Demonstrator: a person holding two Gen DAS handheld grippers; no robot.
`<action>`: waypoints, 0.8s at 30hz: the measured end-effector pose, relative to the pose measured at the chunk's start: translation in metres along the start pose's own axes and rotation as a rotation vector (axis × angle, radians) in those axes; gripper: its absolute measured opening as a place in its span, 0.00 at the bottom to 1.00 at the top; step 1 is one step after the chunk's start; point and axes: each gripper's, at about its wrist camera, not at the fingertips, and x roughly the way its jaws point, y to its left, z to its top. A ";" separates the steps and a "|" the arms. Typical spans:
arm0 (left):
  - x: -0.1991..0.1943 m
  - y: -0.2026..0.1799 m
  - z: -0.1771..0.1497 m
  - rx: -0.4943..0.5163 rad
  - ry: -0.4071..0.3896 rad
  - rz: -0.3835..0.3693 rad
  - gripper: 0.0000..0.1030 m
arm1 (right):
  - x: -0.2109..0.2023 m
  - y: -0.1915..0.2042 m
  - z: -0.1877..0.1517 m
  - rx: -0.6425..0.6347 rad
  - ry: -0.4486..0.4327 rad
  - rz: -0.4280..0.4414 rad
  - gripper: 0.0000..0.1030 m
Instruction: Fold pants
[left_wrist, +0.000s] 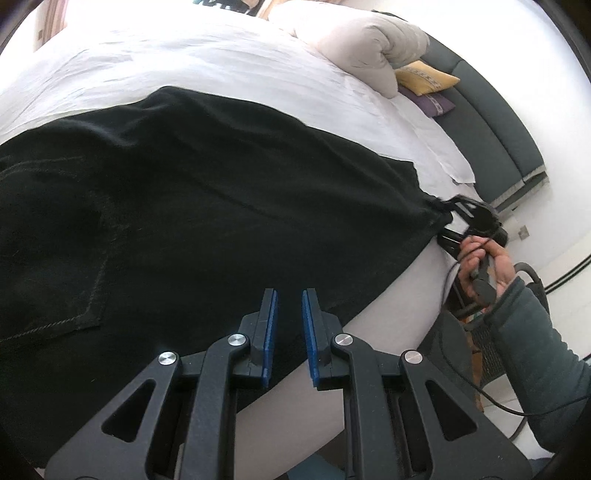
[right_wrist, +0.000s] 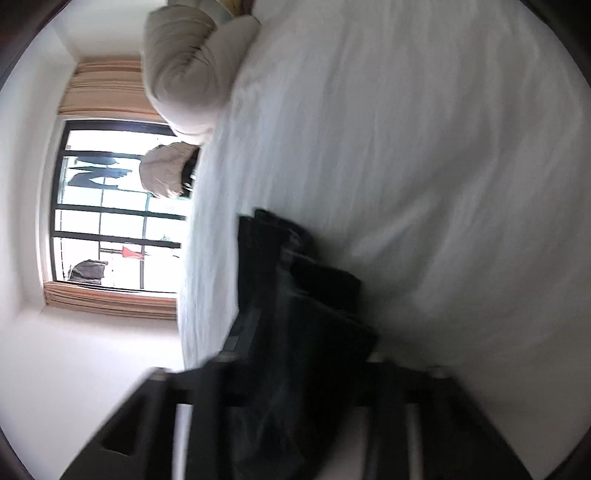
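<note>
- Right now a big bed with a white sheet fills most of both views.
- Black pants lie spread flat on the bed, near its front edge, with a stitched pocket showing on the left side.
- A rolled beige blanket sits at the far end of the bed, with a yellow pillow and a purple pillow just beside it.
- A window with dark bars and tan curtains shows in the right wrist view.
- The left gripper hovers over the near edge of the pants; its blue pads sit close together with a thin gap, and nothing is between them.
- The right gripper is clamped on the far corner of the pants, and the cloth bunches up there.
- A person's hand in a grey sleeve holds that gripper's handle.
</note>
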 end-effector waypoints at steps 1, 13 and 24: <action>0.003 -0.004 0.003 0.003 0.002 -0.003 0.13 | 0.003 0.000 -0.002 -0.003 -0.003 -0.004 0.21; 0.011 -0.032 0.045 0.002 -0.035 -0.062 0.13 | -0.002 -0.001 -0.008 -0.025 -0.056 0.020 0.10; 0.026 -0.010 0.080 -0.116 -0.051 -0.081 0.13 | -0.003 0.031 -0.016 -0.128 -0.124 -0.037 0.07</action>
